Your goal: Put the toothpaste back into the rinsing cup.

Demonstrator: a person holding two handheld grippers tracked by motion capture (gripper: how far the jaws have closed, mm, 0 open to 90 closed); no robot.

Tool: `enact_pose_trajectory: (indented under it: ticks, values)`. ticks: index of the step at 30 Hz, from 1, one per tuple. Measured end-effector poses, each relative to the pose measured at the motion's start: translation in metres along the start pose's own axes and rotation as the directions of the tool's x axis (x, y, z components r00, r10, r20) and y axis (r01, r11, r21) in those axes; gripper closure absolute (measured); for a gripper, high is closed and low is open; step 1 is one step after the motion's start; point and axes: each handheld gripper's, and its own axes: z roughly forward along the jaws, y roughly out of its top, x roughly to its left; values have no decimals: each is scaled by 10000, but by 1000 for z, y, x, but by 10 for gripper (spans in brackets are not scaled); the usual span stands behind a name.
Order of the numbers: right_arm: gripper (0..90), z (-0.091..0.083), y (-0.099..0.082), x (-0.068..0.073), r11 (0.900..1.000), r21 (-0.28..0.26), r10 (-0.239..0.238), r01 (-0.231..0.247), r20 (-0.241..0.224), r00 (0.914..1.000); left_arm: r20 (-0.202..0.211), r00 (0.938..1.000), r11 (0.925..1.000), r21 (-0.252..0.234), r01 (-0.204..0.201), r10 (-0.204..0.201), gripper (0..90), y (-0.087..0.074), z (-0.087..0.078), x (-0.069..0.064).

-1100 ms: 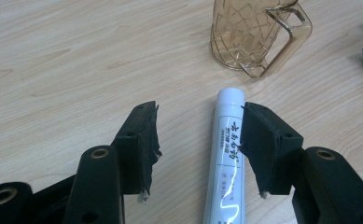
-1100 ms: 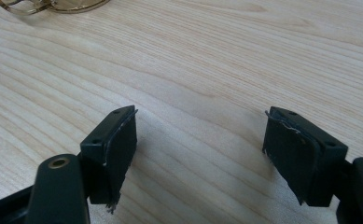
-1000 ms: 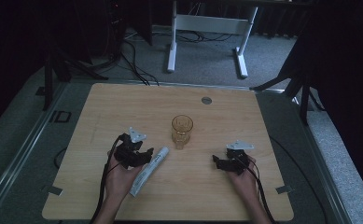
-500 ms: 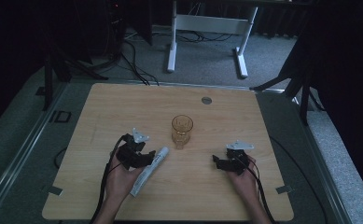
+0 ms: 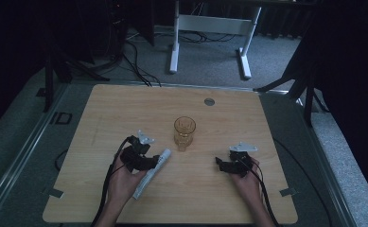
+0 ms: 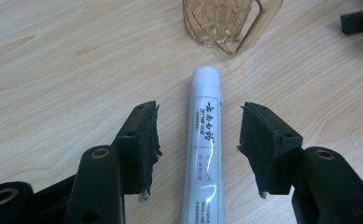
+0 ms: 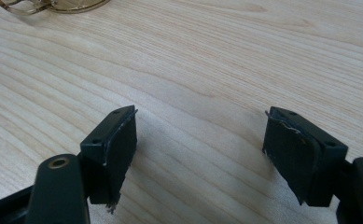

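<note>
A white tube with printed lettering lies flat on the wooden table, its rounded cap end toward an amber glass mug. My left gripper is open and straddles the tube, one jaw on each side with gaps to both. From above, the left gripper sits over the tube, and the mug stands upright near the table's middle. My right gripper is open over bare wood at the front right, with nothing between its jaws.
A round grey grommet sits near the table's far edge. Beyond the table are a white desk frame, cables on the floor and dark stands at both sides. The mug's rim shows at the top left of the right gripper view.
My left gripper has slid a little toward the right along the tube, nearer its cap end. The right gripper and the mug have stayed in place.
</note>
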Motion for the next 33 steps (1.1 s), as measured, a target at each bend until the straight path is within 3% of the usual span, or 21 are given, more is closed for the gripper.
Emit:
enact_pose_trajectory:
  ticks: [33]
  values:
    - [254, 0, 0, 0, 10000, 1, 1, -1, 0, 10000, 142, 9998, 9945, 1033, -175, 161, 486, 2, 10, -3]
